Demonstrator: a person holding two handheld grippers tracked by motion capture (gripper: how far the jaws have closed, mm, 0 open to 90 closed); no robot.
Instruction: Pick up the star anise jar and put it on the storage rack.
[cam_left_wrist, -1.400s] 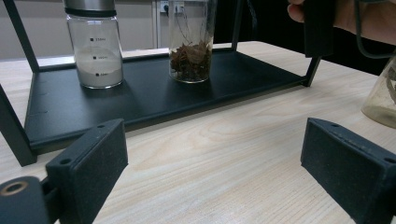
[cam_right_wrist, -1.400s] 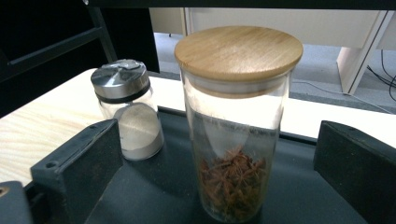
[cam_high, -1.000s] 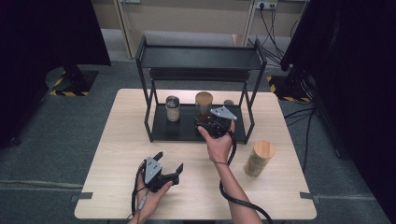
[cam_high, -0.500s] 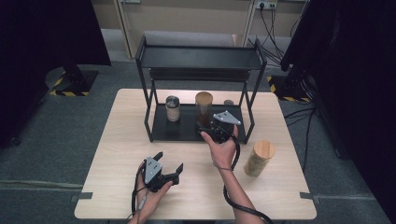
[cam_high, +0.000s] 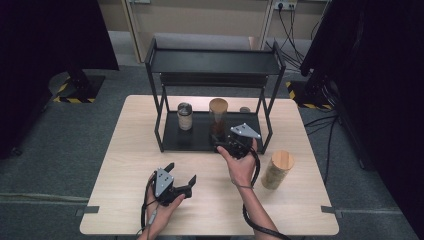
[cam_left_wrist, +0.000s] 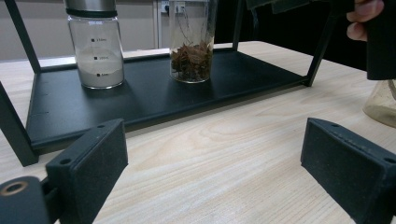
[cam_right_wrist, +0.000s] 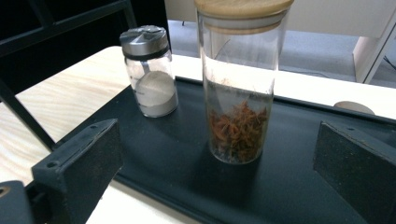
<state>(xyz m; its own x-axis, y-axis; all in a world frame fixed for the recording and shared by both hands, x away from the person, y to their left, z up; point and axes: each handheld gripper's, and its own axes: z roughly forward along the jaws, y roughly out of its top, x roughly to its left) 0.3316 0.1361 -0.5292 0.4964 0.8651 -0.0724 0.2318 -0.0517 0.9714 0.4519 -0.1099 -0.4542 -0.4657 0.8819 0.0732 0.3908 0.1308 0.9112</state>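
The right gripper has its jaws wide apart in front of the tall glass jar with dried reddish pieces, which stands on the black rack's lower shelf beside a salt shaker. The left gripper rests wide apart on the table.

Both handheld tools are chunky black plastic things. The left gripper, lower middle of the high view, has a grey three-cornered plate on top and a black cable trailing toward the bottom edge. The right gripper, centre of the frame, has the same grey plate, with its black cable looping beside the forearm. Both forearms are bare, no sleeves. In the gripper views the jaws are flat, matte black rectangular blocks, each with small screw holes near its top edge.
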